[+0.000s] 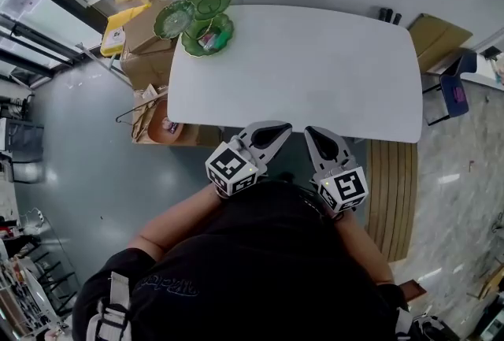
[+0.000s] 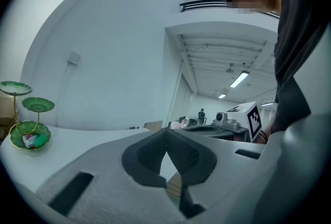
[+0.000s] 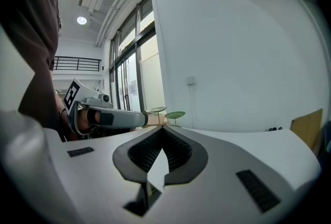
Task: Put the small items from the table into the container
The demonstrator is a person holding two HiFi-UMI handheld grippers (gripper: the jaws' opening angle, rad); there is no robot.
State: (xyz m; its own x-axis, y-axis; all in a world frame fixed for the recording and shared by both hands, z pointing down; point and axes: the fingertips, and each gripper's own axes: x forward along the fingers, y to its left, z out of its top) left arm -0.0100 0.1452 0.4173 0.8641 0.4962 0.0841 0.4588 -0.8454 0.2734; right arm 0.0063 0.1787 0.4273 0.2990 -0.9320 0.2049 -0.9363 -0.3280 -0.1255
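A white table point(image 1: 315, 72) lies in front of me, its top bare except for a green three-tier leaf-dish stand point(image 1: 201, 20) at the far left corner. The stand's lowest bowl point(image 2: 30, 137) holds a few small items, one of them red. My left gripper point(image 1: 279, 129) and right gripper point(image 1: 312, 132) hover side by side at the table's near edge, far from the stand. Both are shut with nothing between the jaws. In the left gripper view the left gripper's tips point(image 2: 166, 132) meet. In the right gripper view the right gripper's tips point(image 3: 163, 130) meet too.
Cardboard boxes point(image 1: 146, 40) and a yellow pack point(image 1: 118, 28) sit on the floor left of the table. Below them lies a brown bag with a hanger point(image 1: 150, 119). A chair point(image 1: 453, 87) stands at the right, a slatted wooden bench point(image 1: 391, 198) beside me.
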